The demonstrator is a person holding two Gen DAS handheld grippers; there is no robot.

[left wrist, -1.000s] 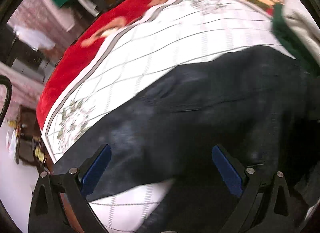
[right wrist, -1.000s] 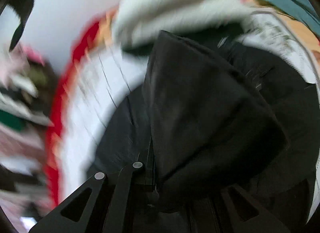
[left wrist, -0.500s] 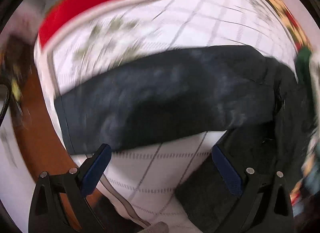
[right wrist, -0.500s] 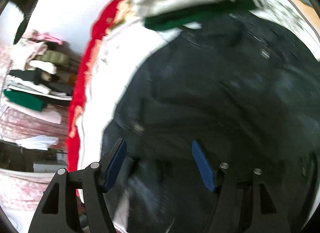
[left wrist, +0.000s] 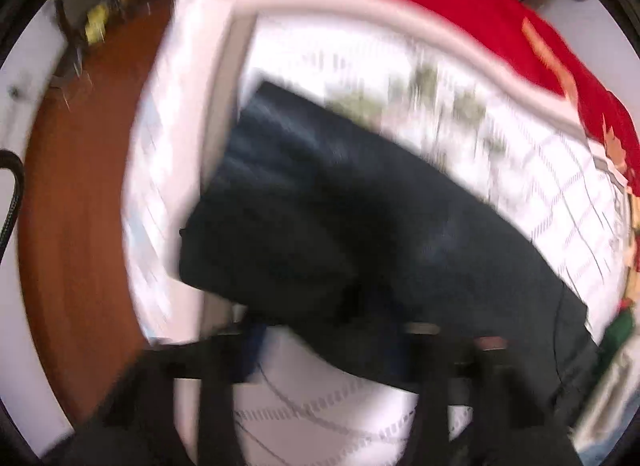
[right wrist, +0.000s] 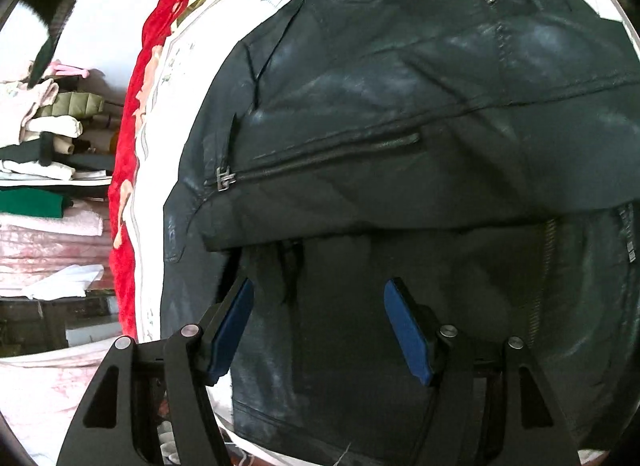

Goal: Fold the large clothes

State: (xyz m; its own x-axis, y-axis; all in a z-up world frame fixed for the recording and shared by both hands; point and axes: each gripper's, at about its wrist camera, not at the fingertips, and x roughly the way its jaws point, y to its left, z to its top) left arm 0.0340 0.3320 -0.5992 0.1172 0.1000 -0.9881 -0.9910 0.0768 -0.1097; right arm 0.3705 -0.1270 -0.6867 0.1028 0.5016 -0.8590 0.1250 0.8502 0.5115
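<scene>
Jaws: left gripper (left wrist: 324,340) just closing on the sleeve (left wrist: 320,225) edge, too blurred to confirm pinch; right gripper (right wrist: 318,326) open, empty, over the jacket (right wrist: 400,105) on the bed (right wrist: 160,77). Sleeve-fold step. Next: carry sleeve across the body.

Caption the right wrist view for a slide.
Open right gripper hovers over a black leather jacket spread on a white patterned bedspread.

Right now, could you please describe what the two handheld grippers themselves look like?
The right gripper has black skeletal fingers with triangular cutouts, silver rivets and blue pads. The left gripper is motion-blurred but appears to be the same black frame, with a black cable at the picture's edge.
</scene>
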